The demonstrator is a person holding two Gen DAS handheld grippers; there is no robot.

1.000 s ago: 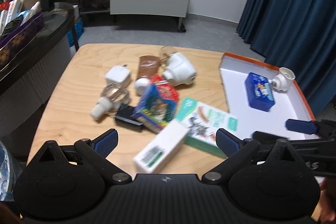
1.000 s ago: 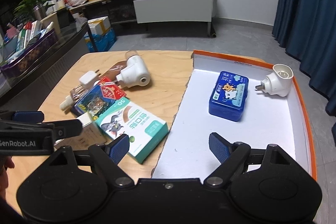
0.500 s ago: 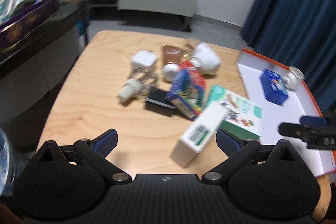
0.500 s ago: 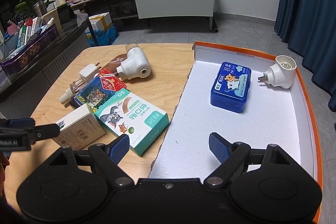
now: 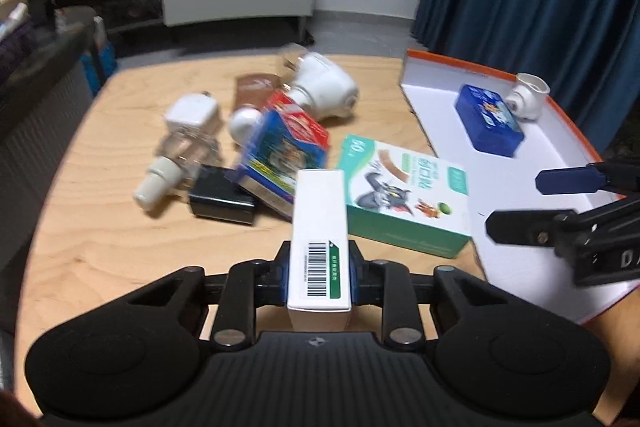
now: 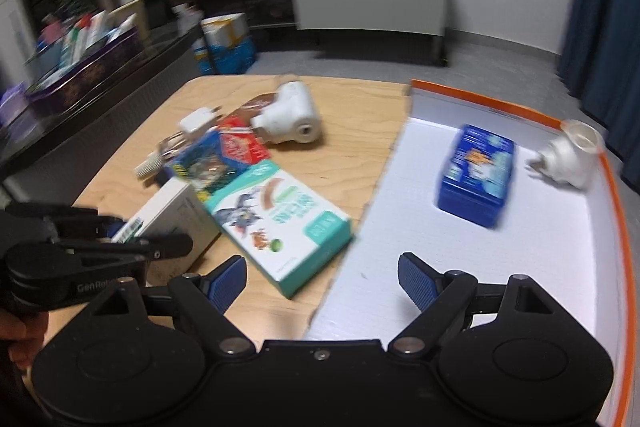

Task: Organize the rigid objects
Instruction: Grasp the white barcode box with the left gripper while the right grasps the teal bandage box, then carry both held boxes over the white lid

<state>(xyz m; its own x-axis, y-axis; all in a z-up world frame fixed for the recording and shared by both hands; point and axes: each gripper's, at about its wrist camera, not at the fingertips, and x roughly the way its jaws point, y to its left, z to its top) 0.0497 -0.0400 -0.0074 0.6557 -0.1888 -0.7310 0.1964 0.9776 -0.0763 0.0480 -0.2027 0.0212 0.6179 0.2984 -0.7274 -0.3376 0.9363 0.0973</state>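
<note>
My left gripper [image 5: 319,275] has its jaws closing on a white barcoded box [image 5: 320,227], blue pads pressed on both long sides; the box's far end lies against a green cartoon box [image 5: 404,199]. In the right wrist view the left gripper [image 6: 120,239] grips the white box [image 6: 172,211] at the table's near left. My right gripper [image 6: 320,279] is open with nothing between its fingers, above the near edge of the white orange-rimmed tray [image 6: 520,267]. In the tray lie a blue tin [image 6: 476,175] and a white plug-in device [image 6: 572,159].
On the wooden table [image 5: 100,227] lie a blue-and-red box [image 5: 280,155], a black adapter [image 5: 222,199], a clear bottle with a white cap [image 5: 172,163], a white charger [image 5: 192,113], a brown sachet [image 5: 252,89] and a large white plug-in unit [image 5: 324,91]. Blue curtains hang behind the tray.
My left gripper came down over the white box and its jaws went from wide open to shut on it. The right gripper stays open over the tray edge.
</note>
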